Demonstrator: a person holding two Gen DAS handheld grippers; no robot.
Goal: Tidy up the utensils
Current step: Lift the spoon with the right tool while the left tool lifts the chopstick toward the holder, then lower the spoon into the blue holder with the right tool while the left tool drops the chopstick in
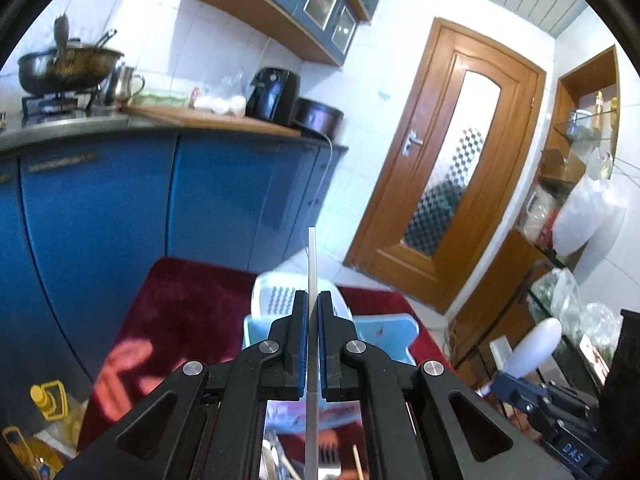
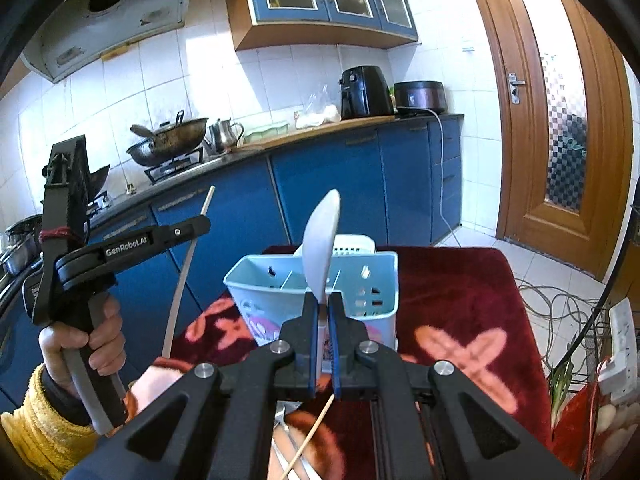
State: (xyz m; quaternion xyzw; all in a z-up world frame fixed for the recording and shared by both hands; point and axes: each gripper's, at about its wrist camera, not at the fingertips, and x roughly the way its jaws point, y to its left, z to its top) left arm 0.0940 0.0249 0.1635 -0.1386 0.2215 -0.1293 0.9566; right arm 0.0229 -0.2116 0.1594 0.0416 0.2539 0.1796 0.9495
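Note:
My left gripper (image 1: 313,300) is shut on a thin white chopstick (image 1: 312,256) that stands upright above the light blue utensil basket (image 1: 394,334). It also shows in the right wrist view (image 2: 202,226), held up at the left with the chopstick (image 2: 182,280) hanging through it. My right gripper (image 2: 324,300) is shut on a white spoon (image 2: 320,240), bowl up, just in front of the basket (image 2: 256,284). The spoon also shows in the left wrist view (image 1: 534,346) at the right. More utensils (image 2: 308,444) lie on the red cloth below the grippers.
The basket stands on a table with a dark red flowered cloth (image 2: 460,300). Blue kitchen cabinets (image 2: 328,196) and a counter with a wok (image 2: 168,140) lie behind. A wooden door (image 2: 560,100) is at the right. Cables (image 2: 560,300) lie on the floor.

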